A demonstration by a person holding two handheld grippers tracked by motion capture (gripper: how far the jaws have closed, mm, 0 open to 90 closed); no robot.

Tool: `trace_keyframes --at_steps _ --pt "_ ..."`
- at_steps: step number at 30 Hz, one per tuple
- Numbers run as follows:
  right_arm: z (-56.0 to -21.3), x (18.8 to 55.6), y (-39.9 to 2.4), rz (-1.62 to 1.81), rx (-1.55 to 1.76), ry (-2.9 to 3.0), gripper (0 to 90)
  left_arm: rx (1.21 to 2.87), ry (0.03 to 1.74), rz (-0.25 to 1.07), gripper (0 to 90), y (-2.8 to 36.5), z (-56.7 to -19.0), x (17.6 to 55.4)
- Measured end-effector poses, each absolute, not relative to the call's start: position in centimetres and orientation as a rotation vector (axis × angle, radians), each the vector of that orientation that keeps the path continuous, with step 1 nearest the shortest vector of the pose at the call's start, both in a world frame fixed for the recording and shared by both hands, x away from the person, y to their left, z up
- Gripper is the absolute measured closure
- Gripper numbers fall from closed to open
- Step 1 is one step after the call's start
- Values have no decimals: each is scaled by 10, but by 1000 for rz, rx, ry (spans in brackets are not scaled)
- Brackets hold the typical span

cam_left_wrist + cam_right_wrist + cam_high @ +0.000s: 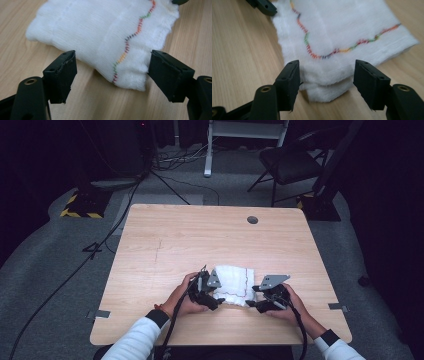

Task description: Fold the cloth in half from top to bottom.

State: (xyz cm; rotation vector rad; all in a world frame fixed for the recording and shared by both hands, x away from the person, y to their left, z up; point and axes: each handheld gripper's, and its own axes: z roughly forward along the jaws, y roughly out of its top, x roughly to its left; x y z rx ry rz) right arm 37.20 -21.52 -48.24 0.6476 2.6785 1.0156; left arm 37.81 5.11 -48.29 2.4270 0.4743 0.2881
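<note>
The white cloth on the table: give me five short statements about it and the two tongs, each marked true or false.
1. The white cloth lies folded on the wooden table. True.
2. The left tongs are clamped shut on the cloth. False: their jaws stand open, one on each side of a cloth corner.
3. A wavy line of multicoloured stitching runs across the cloth. True.
4. The right tongs hold the cloth lifted off the table. False: their jaws are open and the cloth rests on the table.
5. The cloth sits by the round hole at the table's far edge. False: it lies nearer the person's side.
</note>
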Motion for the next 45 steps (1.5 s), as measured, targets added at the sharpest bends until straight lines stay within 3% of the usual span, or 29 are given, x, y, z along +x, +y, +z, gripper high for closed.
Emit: trace_keyframes --at_steps 11,36,45 --pt "-492 377 -213 1013 700 2688 359 2378 563 248 203 51 -496 385" --pt "-497 456 -190 1068 792 2588 349 2272 750 281 205 76 -502 457" --pt "-499 462 -187 1081 838 2550 338 2265 768 292 205 78 -502 463"
